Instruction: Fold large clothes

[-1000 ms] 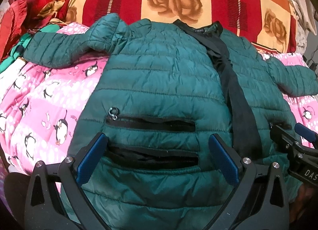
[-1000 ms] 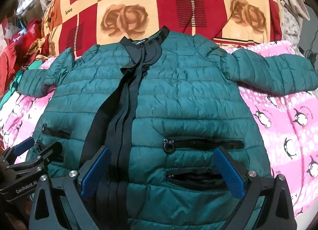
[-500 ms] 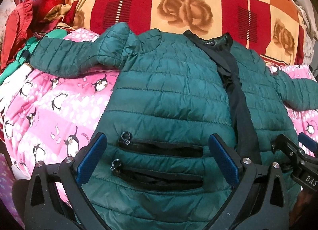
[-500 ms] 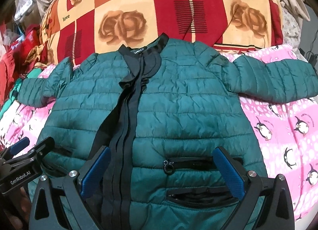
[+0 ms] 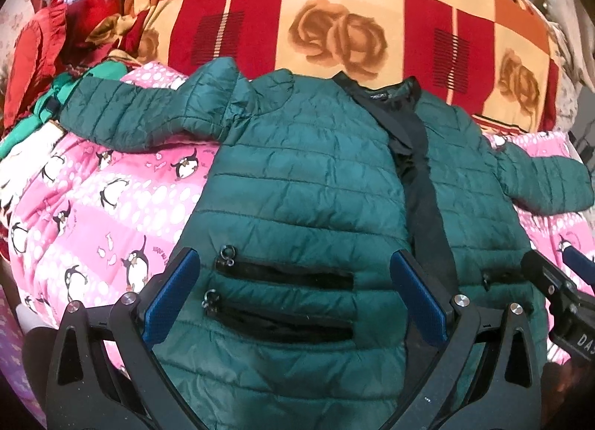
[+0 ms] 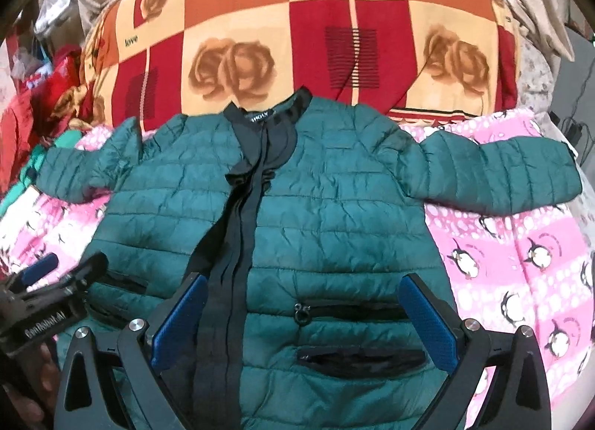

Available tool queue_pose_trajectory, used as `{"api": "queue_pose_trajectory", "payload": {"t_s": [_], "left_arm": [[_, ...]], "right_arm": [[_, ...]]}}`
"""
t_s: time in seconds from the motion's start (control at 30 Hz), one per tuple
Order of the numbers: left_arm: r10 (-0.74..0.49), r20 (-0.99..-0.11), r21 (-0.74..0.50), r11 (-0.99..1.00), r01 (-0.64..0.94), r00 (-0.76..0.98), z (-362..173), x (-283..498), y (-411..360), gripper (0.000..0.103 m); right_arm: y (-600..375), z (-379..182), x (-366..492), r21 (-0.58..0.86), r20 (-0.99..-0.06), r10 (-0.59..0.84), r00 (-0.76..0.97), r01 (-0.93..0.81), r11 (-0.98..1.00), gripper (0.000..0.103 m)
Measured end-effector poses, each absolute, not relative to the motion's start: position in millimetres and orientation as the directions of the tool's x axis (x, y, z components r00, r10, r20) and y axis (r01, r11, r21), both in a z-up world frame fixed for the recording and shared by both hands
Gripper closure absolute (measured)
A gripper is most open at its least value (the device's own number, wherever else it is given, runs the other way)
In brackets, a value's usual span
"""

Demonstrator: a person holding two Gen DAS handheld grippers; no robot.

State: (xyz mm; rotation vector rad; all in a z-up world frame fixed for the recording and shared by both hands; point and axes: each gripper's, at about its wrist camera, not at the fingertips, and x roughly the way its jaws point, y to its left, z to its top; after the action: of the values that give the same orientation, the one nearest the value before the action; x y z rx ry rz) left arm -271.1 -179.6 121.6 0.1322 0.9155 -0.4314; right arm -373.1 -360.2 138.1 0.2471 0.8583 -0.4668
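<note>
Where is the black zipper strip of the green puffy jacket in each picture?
Left wrist view: the black zipper strip of the green quilted puffer jacket runs down right of centre, past the right jaw of the left gripper.
Right wrist view: the strip runs down left of centre.
Shared landmark: the black collar label at the strip's top.

I see the jacket (image 6: pixel 334 207) lying flat on the blanket (image 6: pixel 520 262), collar at 12 o'clock against the quilt (image 6: pixel 297 39) behind, sleeves out to 9 and 3, clothes pile (image 5: pixel 44 58) at 10.
</note>
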Motion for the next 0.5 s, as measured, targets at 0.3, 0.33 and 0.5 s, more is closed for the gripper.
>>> {"api": "queue_pose_trajectory", "payload": {"t_s": [0.3,0.33,0.5], "left_arm": [[-0.339,-0.738,-0.054,0.892,0.449,0.583,148,-305,-169,0.001],[-0.339,-0.736,-0.053,0.892,0.449,0.586,149,-307,-167,0.001],[-0.330,-0.718,-0.032,0.895,0.444,0.613,153,-316,-161,0.001]], "right_arm": [[-347,148,-399,0.079,-0.748,-0.285,0.599,0.507,0.858,0.000],[-345,149,-400,0.071,-0.749,-0.291,0.596,0.508,0.859,0.000],[-337,150,-412,0.055,-0.742,-0.305,0.597,0.508,0.860,0.000]]}}
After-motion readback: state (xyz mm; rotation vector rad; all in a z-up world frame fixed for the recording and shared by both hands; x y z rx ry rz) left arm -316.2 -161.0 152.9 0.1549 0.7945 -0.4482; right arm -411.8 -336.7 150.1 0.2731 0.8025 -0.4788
